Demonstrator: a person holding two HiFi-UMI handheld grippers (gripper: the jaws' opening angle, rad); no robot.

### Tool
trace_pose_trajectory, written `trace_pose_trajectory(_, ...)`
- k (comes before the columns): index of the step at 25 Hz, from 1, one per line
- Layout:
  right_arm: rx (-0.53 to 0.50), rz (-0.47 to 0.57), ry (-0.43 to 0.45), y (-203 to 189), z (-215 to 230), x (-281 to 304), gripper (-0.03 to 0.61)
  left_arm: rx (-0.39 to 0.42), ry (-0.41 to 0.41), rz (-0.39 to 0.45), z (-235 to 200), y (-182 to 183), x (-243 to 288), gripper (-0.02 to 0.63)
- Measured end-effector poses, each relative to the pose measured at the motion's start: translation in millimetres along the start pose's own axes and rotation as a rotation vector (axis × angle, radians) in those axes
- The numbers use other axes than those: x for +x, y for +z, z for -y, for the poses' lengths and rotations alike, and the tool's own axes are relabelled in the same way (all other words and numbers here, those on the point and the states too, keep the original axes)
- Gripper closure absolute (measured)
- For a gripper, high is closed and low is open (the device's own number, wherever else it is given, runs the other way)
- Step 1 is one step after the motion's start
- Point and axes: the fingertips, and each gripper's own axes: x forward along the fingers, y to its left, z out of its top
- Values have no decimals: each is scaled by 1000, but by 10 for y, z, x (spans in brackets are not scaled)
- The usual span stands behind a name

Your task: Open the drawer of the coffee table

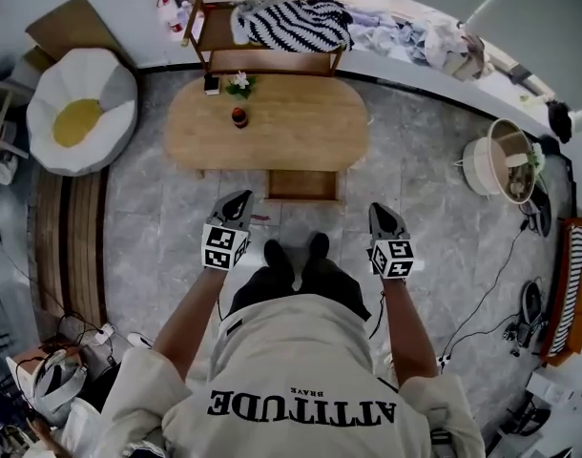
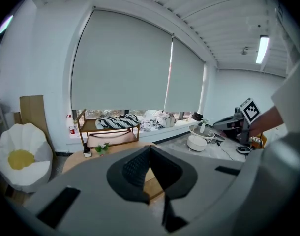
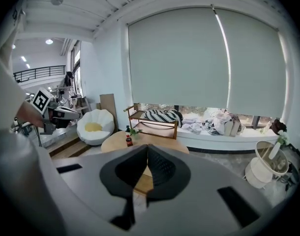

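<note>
Head view: the table (image 1: pixel 291 127) stands on the tiled floor just ahead of the person's feet, and the drawer (image 1: pixel 302 185) is a wooden box jutting from the middle of its near edge. It looks already drawn out, though from this steep angle it could be only partly so. The left gripper (image 1: pixel 239 200) and right gripper (image 1: pixel 381 212) hang in the air to either side of the drawer, clear of it. In each gripper's own view the jaws are pressed together with nothing between them.

The drawer is probably stiff, fairly light wood that slides straight toward the person. No handle can be made out, so the top edge of its front panel seems the best hold, taken centrally so it does not skew.
</note>
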Motion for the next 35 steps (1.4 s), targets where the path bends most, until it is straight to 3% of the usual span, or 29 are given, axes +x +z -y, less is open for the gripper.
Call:
trace_pose_trajectory(4,-33,18,13,62,-80,-199,558,5,15,-1,87,-21,-237,594)
trace_pose_trajectory(10,-94,58,53,199,-73,-472,558,14,89,71,227,216,-521,594)
trace_pose_trajectory(19,-102,85,114,241,94,-864,558,2,184,110,632,334,-748,594)
trace_pose_trajectory(28,-111,79,170,75,149,-1099,558,47,230,114,1099,280,-1002,593)
trace_pose_trajectory(35,-114,103,162,177,22,-1204,558,98,205,124,1142,326,-1222,592)
